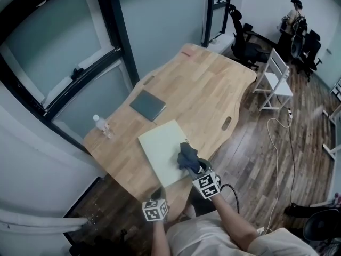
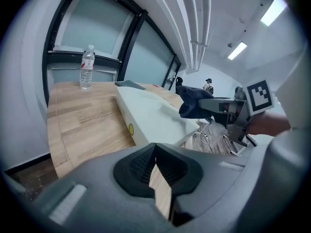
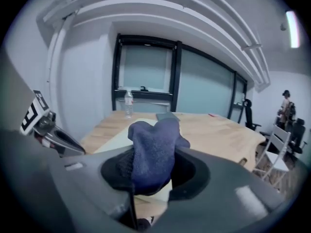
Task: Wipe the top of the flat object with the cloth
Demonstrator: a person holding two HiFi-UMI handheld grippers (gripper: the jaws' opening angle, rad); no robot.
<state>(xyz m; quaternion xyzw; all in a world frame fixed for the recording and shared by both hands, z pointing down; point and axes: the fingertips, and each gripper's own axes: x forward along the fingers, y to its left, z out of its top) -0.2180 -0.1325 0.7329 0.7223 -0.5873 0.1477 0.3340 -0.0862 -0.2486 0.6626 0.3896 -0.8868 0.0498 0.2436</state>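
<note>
A pale green flat board [image 1: 162, 148] lies on the wooden table [image 1: 213, 89], its near corner over the front edge. My right gripper [image 1: 191, 164] is shut on a dark blue cloth [image 1: 186, 154], which hangs just over the board's near right corner. In the right gripper view the cloth [image 3: 153, 149] bulges out of the gripper [image 3: 150, 171], with the board [image 3: 112, 142] beyond it. My left gripper [image 1: 158, 192] is shut and empty at the table's front edge, left of the right one. The left gripper view shows its pads [image 2: 143, 161] meeting, and the board [image 2: 150, 113] and cloth [image 2: 192, 103] ahead.
A dark grey laptop [image 1: 148, 104] lies beyond the board. A water bottle [image 1: 101, 126] stands near the table's left edge by the window wall. A white chair [image 1: 277, 73] and office chairs [image 1: 242, 36] stand to the right. Cables [image 1: 282, 143] trail on the wood floor.
</note>
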